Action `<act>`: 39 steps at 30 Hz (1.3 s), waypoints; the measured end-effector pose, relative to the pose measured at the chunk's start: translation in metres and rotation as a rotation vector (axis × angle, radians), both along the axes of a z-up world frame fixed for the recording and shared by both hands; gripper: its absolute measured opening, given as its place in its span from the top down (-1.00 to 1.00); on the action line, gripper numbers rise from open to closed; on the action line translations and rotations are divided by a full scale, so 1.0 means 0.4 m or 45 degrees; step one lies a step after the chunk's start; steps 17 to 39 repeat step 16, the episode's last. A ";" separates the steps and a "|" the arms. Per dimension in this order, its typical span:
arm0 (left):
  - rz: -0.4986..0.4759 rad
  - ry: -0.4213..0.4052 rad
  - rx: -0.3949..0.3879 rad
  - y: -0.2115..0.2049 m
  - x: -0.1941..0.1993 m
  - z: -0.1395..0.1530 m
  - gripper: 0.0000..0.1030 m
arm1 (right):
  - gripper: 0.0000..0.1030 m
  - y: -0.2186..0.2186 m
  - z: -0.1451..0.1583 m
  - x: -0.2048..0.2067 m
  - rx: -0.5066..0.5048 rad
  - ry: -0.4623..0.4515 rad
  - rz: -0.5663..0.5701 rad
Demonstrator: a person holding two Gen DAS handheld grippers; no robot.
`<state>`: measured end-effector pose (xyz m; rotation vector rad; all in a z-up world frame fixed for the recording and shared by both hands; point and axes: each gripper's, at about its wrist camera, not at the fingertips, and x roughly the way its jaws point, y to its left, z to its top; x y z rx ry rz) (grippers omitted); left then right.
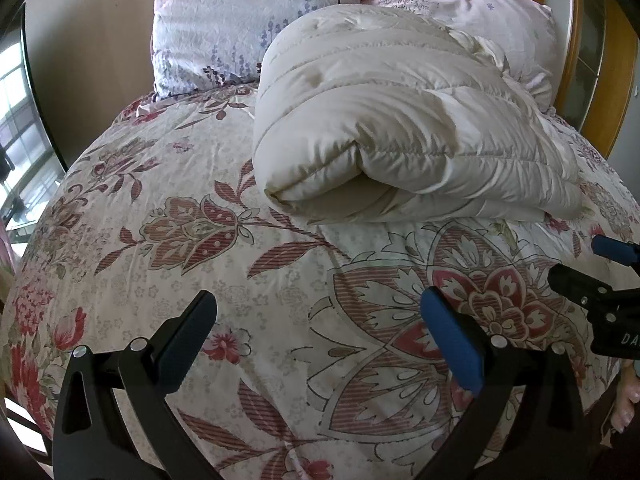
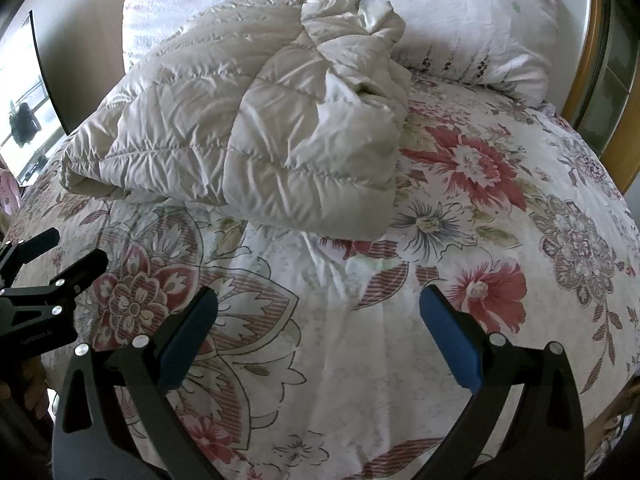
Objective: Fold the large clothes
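Observation:
A cream quilted puffer garment [image 1: 404,120] lies folded into a thick bundle on the floral bedspread [image 1: 200,240], near the pillows. In the right wrist view the same bundle [image 2: 248,128] sits upper left, its loose end bunched at the top. My left gripper [image 1: 320,316] hovers open over the bedspread, short of the bundle, with nothing between its fingers. My right gripper [image 2: 320,312] is open too, empty, over the bedspread [image 2: 400,320] in front of the bundle. Each gripper shows at the edge of the other's view: the right one [image 1: 592,260], the left one [image 2: 56,248].
Two floral pillows [image 1: 248,20] [image 2: 460,20] lean at the head of the bed behind the bundle. A wooden headboard [image 1: 576,40] runs along the right. A window [image 1: 20,128] is at the far left. A person's hand [image 1: 628,400] holds the right gripper.

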<state>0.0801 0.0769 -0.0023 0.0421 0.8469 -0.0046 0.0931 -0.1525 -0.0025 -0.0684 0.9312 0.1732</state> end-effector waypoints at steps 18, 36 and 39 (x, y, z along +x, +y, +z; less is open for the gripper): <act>-0.003 0.008 0.000 -0.006 -0.002 -0.002 -0.97 | -0.96 0.002 -0.004 -0.002 0.000 0.010 0.000; -0.003 0.008 0.000 -0.006 -0.002 -0.002 -0.97 | -0.96 0.002 -0.004 -0.002 0.000 0.010 0.000; -0.003 0.008 0.000 -0.006 -0.002 -0.002 -0.97 | -0.96 0.002 -0.004 -0.002 0.000 0.010 0.000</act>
